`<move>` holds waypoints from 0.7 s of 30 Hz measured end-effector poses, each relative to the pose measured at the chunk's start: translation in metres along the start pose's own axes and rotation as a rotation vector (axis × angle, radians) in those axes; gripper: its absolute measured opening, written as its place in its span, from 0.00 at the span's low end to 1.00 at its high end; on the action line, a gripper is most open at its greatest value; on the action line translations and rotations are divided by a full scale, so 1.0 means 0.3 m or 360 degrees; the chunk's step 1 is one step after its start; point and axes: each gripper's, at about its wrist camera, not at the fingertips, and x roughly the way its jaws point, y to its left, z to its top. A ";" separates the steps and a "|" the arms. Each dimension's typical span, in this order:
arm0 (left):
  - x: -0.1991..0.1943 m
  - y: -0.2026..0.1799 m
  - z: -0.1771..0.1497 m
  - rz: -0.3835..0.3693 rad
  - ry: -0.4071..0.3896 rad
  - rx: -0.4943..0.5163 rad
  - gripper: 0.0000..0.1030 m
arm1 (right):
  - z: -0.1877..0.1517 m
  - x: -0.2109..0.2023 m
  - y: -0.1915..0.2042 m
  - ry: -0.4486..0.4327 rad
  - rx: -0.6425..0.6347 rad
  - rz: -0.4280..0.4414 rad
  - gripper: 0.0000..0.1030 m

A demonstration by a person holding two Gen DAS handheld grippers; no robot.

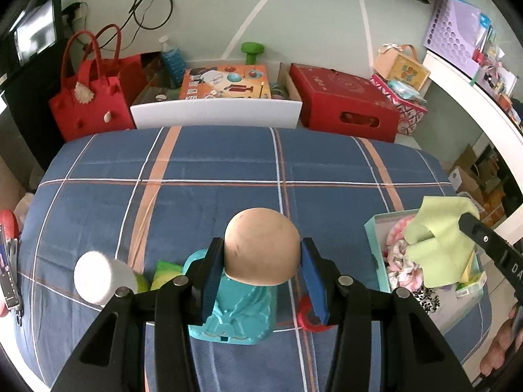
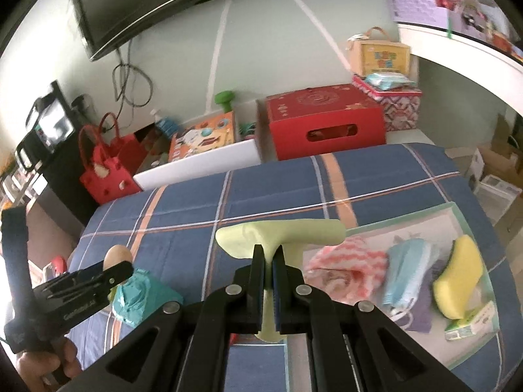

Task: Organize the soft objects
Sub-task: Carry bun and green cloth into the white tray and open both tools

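The left gripper (image 1: 262, 271) has its jaws part open and clamped on a tan ball (image 1: 262, 251), one blue pad pressing each side. The ball is smooth, rounded on top, dull peach-brown with a few faint marks, and held above the bed (image 1: 228, 170). Directly under it lies a teal plastic toy (image 1: 242, 310), with a red ring (image 1: 307, 315) just beside the toy on the right. To the left of the toy are a green packet (image 1: 165, 271) and a white foam disc (image 1: 98, 277), near the bed's left edge.

The right gripper (image 2: 269, 263) has its jaws closed tight on a pale green cloth (image 2: 278, 232). The cloth is thin and soft; a narrow strip is pinched between the pads and hangs below them, while above it the cloth spreads sideways in a rolled fold. It is held just over the left rim of a shallow box (image 2: 464, 209) with pale teal walls that sits by the bed's right edge.

Inside the box lie a pink striped cloth (image 2: 353, 261), a light blue cloth (image 2: 408, 271), a yellow sponge (image 2: 457, 277) and a small green packet (image 2: 474, 321).

The bed has a blue plaid cover with white and orange lines. Beyond its far edge stand a red bag (image 1: 88, 107), a white-fronted bin (image 1: 215, 112) and a red carton (image 1: 346, 104).
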 end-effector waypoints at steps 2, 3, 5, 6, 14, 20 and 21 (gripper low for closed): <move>0.001 -0.010 0.000 -0.0004 0.0001 0.0004 0.47 | 0.006 -0.015 -0.021 -0.0018 0.0016 -0.0018 0.04; 0.001 -0.018 -0.001 -0.0009 0.0002 0.0013 0.47 | 0.009 -0.023 -0.034 -0.0029 0.0028 -0.0029 0.04; -0.003 -0.035 0.000 -0.0029 -0.0002 0.0034 0.47 | 0.014 -0.041 -0.060 -0.0048 0.0052 -0.0060 0.04; -0.007 -0.043 0.000 -0.0055 -0.0006 0.0041 0.47 | 0.018 -0.052 -0.076 -0.0063 0.0068 -0.0084 0.04; -0.011 -0.158 -0.003 -0.0132 -0.0033 0.0149 0.47 | 0.033 -0.155 -0.209 -0.0184 0.0202 -0.0270 0.04; 0.003 -0.286 -0.013 -0.0245 -0.0029 0.0281 0.47 | 0.033 -0.226 -0.327 -0.0243 0.0304 -0.0426 0.04; 0.003 -0.308 -0.016 -0.0253 -0.0035 0.0308 0.47 | 0.028 -0.236 -0.350 -0.0244 0.0326 -0.0461 0.04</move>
